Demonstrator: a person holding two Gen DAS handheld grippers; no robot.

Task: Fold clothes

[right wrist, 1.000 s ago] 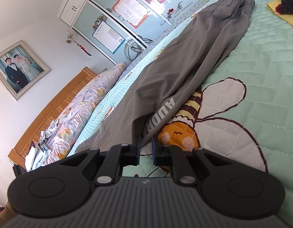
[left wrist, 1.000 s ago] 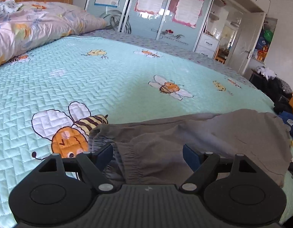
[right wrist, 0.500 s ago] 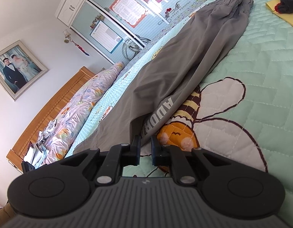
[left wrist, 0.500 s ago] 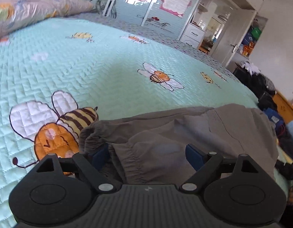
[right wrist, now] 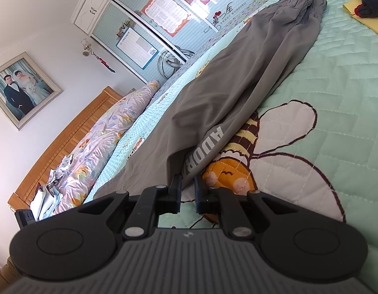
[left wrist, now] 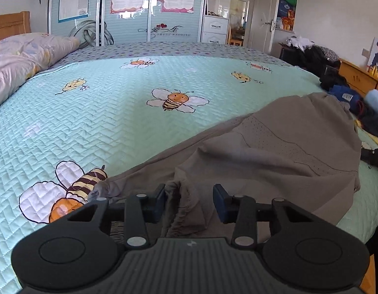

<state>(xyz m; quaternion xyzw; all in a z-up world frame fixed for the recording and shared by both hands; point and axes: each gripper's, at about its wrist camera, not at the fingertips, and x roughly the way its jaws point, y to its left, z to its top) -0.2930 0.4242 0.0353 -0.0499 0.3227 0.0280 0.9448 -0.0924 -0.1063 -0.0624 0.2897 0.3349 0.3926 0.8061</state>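
Grey trousers (right wrist: 238, 85) lie stretched out along the mint bee-print bedspread (right wrist: 336, 98). My right gripper (right wrist: 188, 188) is shut on their near edge, just below the white lettering. In the left wrist view the other end of the trousers (left wrist: 274, 147) is rumpled on the bedspread (left wrist: 115, 110). A bunched elastic hem stands between the jaws of my left gripper (left wrist: 189, 201), which are closing. The left pad touches the cloth; a small gap shows at the right pad.
A flowered quilt (left wrist: 22, 56) and a wooden headboard (right wrist: 66, 142) are at the head of the bed. A wardrobe (left wrist: 139, 7) stands behind. Dark clothes (left wrist: 336, 80) pile up at the bed's right edge. A yellow sheet (right wrist: 368, 22) lies near the trousers' far end.
My left gripper's jaws have narrowed around the bunched hem, and its view has rolled and lifted a little. The right gripper has kept still, holding the trousers.
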